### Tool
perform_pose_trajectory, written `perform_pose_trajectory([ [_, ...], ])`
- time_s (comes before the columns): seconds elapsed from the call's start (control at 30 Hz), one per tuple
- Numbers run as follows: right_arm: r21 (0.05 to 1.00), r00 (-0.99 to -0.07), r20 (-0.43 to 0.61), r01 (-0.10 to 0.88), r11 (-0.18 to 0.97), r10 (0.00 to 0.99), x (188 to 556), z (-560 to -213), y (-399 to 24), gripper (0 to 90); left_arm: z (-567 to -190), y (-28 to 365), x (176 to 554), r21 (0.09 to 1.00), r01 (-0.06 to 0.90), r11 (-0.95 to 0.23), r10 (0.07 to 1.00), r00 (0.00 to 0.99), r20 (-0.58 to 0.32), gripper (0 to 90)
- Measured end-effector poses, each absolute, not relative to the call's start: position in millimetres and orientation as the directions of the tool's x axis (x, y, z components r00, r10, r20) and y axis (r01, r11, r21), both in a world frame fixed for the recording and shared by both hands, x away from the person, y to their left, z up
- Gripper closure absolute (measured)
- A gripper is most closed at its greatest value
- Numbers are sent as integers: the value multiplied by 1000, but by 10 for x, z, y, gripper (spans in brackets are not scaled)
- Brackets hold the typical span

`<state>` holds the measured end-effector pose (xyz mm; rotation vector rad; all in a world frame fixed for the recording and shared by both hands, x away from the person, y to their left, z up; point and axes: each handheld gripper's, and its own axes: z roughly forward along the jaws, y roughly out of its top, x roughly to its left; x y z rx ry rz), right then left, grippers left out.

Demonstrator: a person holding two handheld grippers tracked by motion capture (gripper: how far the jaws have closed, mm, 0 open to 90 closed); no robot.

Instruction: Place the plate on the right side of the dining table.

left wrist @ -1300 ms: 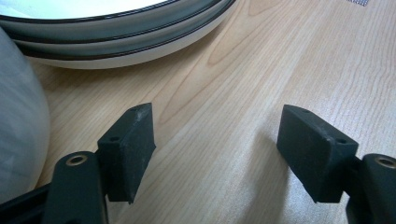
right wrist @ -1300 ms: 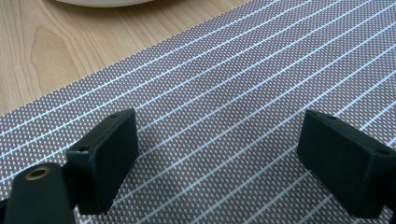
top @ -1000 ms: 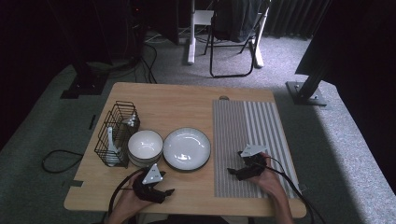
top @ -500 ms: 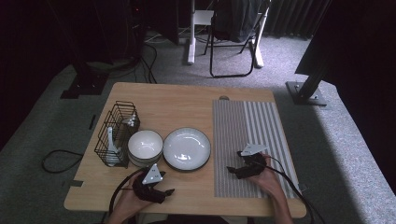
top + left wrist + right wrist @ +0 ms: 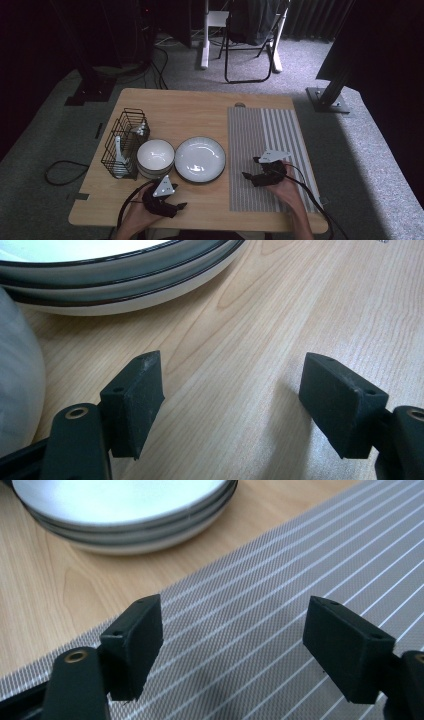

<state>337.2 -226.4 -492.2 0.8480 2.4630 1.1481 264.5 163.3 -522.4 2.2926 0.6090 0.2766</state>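
**Inspector:** State of your claws?

**Operator:** My right gripper [image 5: 252,168], lower right of the high view, stands wide; its jaws have just been closing slightly, nothing between them. My left gripper [image 5: 179,205], lower centre, gapes wide too, empty.

**Inspector:** Surface?

**Operator:** Right hovers over the striped mat [image 5: 265,130]; left rests on the wooden table [image 5: 190,107]. The stacked plates [image 5: 200,159] sit centre, between both.

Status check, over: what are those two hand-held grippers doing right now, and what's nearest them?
Left hand-held gripper open, empty, beside the plates. Right hand-held gripper open, empty, over the striped mat. Plates untouched. Nothing in the way.
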Motion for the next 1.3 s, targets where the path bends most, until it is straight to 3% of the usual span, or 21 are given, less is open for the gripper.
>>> perform_pose_trajectory([
  [0.17, 786, -772, -52, 359, 502, 634, 3408, -4788, -2196, 297, -5213, 1622, 2643, 708, 336, -621, 492, 871, 18, 332],
  [0.77, 836, -792, -33, 312, 451, 610, 3527, -4605, -2054, 476, -5223, 1583, 2690, 716, 328, -616, 485, 874, 17, 339],
  [1.2, 833, -790, -56, 301, 465, 611, 3585, -4473, -1923, 473, -5210, 1567, 2707, 715, 340, -611, 501, 865, 17, 400],
  [1.3, 837, -791, -58, 294, 461, 609, 3602, -4439, -1888, 483, -5206, 1567, 2705, 716, 343, -608, 505, 863, 16, 456],
])
